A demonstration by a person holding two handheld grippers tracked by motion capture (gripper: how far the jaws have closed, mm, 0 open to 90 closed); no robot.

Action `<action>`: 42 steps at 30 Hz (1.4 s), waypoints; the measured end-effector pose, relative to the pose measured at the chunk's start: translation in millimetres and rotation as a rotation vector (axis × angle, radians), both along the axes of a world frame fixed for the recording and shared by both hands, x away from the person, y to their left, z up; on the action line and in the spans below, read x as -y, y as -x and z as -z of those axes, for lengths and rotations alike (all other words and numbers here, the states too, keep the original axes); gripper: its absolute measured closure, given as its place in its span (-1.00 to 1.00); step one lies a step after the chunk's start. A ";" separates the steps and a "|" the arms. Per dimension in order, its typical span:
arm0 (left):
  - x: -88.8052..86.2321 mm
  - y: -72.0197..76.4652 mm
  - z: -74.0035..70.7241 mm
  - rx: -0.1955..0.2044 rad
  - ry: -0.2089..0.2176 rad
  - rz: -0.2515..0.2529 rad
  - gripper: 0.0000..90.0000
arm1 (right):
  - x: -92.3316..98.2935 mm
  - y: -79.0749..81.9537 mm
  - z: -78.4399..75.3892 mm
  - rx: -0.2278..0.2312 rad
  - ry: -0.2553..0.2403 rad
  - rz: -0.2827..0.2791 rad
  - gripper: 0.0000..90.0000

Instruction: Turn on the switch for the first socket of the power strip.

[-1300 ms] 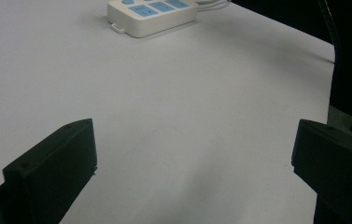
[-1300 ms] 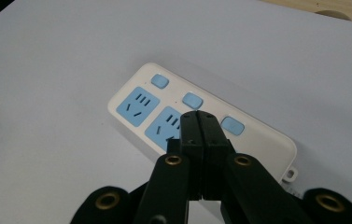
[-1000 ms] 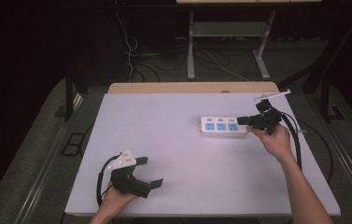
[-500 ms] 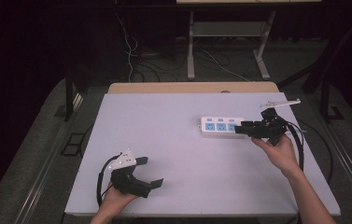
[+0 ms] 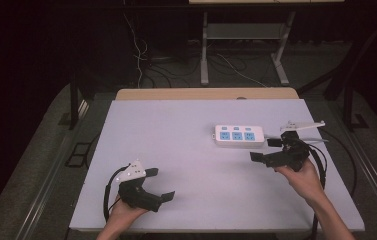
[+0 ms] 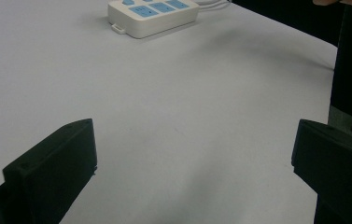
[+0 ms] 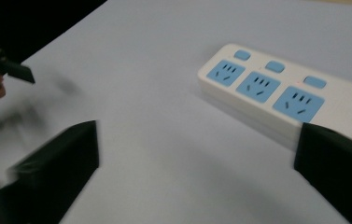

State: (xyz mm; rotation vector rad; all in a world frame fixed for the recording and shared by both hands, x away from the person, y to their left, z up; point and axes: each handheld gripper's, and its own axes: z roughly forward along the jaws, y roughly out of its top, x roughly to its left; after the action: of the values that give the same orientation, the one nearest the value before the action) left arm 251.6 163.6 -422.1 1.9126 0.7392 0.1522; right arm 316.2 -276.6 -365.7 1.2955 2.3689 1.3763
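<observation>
The white plastic power strip with three blue sockets and three blue switches is lying flat on the pale lilac surface, toward its far right part, with its long side running across the surface. In the right gripper view the strip is lying just ahead of the jaws and a little to their right, untouched by either of them.

The right gripper is hovering just beside the strip's near right end, pointing across the surface toward the person's left. Its jaws have just been opening and are now standing wide apart, with nothing between them but bare surface; they are holding nothing. The person's right hand is gripping it from below.

The left gripper is sitting near the front left edge of the surface, well apart from the strip, held by the left hand. Its jaws are standing wide open and are holding nothing; in the left gripper view the strip is lying far ahead of them.
</observation>
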 end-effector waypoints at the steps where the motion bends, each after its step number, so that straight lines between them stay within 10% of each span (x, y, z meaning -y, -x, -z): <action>1: 0.1 0.0 0.0 -0.001 -0.001 0.000 -1.00 | 0.5 3.2 0.5 0.001 -0.001 -0.003 -1.00; 42: -0.4 -1.4 1.7 -0.011 -0.011 -0.001 -1.00 | 18.6 77.5 61.2 0.010 -0.030 -0.026 -1.00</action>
State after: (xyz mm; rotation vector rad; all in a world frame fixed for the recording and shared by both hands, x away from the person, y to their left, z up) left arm 252.9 163.9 -423.8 1.9251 0.7475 0.1466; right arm 238.8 -295.2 -426.9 1.2671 2.3754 1.4279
